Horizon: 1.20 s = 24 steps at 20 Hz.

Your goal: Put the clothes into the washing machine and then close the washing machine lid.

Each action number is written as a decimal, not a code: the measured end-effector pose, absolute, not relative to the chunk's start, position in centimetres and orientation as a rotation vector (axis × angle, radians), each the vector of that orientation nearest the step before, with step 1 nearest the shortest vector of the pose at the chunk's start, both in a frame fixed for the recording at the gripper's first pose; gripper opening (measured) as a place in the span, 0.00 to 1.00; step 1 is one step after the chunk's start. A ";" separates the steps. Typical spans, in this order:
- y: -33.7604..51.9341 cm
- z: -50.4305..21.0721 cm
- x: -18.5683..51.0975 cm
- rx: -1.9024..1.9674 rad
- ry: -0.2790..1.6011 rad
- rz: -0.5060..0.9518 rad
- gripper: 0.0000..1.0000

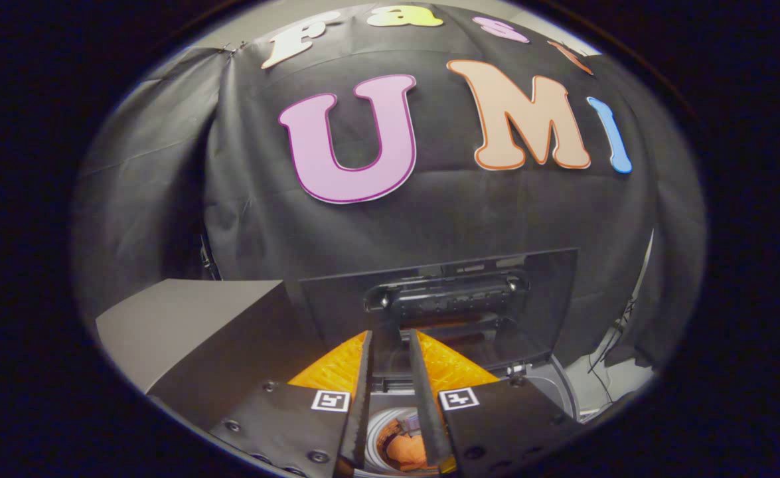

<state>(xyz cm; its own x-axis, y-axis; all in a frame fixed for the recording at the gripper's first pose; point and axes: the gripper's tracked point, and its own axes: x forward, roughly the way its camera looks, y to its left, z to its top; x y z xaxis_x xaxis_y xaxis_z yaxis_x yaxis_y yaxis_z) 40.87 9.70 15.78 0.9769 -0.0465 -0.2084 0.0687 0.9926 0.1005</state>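
So the hand-held gripper (390, 345) is hovering right over the top-loading washing machine (552, 385), looking down and forward at once. Its two fingers (362, 392) are a little apart, with a narrow gap between them that widens slightly toward the base, and nothing is pinched in there. They're not touching anything as far as I can see.

Down through that gap you can see straight into the drum (380, 435), a round pale ring of metal, and there's an orange piece of clothing (406, 451) lying inside it. So the clothes are in the tub already, below and between the finger bases.

The washing machine lid (443, 305) is up, standing nearly upright just beyond the fingertips. It's a dark, glossy panel with a chunky dark handle or hinge bar across it, right ahead of the tips. The lid is clearly not closed.

Off to the left of the machine there's a grey box-shaped thing (184, 318) with a flat top and a darker side face; can't tell what it is exactly. To the right of the washer a few cables (602, 358) trail down to a pale floor (619, 378). Behind everything hangs the booth's black cloth wall (263, 226).
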 end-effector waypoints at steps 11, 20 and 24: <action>5.7 19.7 50.9 0.068 0.147 -0.147 0.38; 3.3 18.8 50.9 -0.050 0.168 -0.282 0.70; 3.4 18.7 50.3 -0.021 0.170 -0.251 0.92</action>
